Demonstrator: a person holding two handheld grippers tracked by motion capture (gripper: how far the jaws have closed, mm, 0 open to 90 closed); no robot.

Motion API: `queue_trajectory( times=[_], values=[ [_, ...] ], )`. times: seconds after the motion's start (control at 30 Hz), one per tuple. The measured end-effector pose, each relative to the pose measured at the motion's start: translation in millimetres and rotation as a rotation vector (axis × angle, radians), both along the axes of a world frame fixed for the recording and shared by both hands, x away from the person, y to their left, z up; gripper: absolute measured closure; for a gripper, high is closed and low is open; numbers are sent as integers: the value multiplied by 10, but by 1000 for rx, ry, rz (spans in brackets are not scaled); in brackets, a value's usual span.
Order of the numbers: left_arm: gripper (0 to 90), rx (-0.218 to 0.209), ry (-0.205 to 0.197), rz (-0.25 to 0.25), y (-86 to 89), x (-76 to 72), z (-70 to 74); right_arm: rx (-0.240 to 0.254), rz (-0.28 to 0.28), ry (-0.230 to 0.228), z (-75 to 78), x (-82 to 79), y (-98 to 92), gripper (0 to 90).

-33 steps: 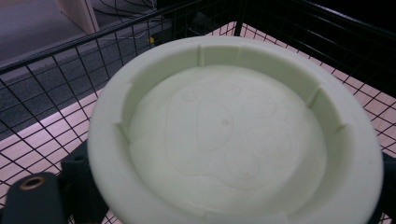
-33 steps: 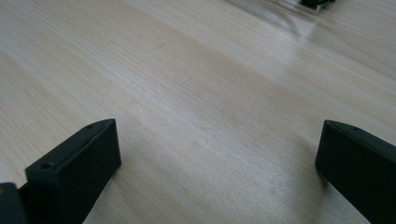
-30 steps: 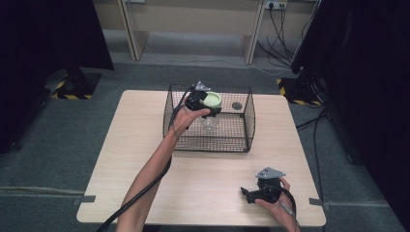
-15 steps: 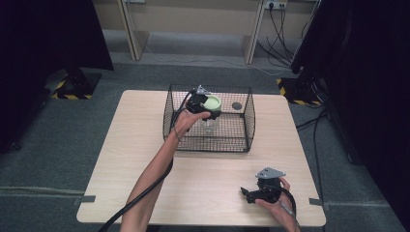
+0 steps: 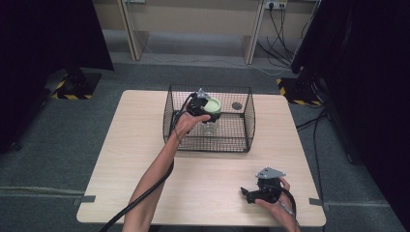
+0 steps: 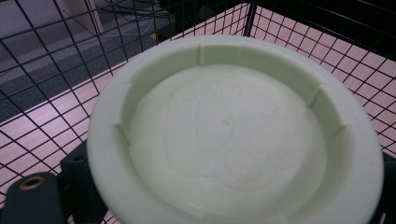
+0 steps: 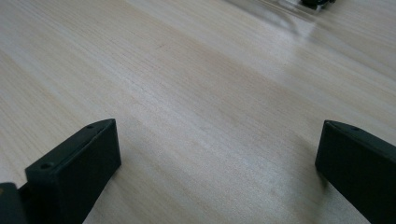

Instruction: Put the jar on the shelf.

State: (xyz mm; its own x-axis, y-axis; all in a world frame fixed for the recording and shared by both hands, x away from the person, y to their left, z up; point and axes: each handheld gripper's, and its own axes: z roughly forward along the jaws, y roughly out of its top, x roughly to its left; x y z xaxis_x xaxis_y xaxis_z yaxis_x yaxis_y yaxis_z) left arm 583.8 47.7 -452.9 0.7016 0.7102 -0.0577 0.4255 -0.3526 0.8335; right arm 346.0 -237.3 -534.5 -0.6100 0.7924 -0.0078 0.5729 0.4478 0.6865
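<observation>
A pale green round dish (image 6: 233, 135) with a paw print moulded into its bottom sits between the jaws of my left gripper (image 5: 200, 106), which is shut on it. One black finger (image 6: 32, 200) shows at the dish's lower left edge. The high view has the dish (image 5: 213, 105) held level above the floor of a black wire basket (image 5: 251, 121), near its back left. At the table's front right, my right gripper (image 5: 247, 193) lies on the wood and points left. It is open (image 7: 215, 158), with bare tabletop between its fingers.
A small dark round object (image 5: 237, 105) lies on the basket floor at the back right. The light wooden table (image 5: 135, 159) has free room to the left of and in front of the basket. A cable (image 5: 145, 198) trails along the left forearm.
The left gripper and the green dish have shifted slightly lower inside the basket. The right gripper has not moved.
</observation>
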Motion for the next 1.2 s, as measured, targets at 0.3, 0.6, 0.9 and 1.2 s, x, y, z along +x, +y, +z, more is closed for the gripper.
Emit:
queue_trajectory(
  times=[0.3,0.6,0.9,1.2],
  values=[
    [59,49,-7,15,-62,-44,80,0,0,-1,0,0,0,2],
    [21,50,0,20,-65,-96,223,0,0,0,0,0,0,2],
    [23,51,-5,26,7,-168,310,0,0,0,0,0,0,2],
    [23,34,-6,20,147,-289,421,0,0,0,0,0,0,2]
  ],
)
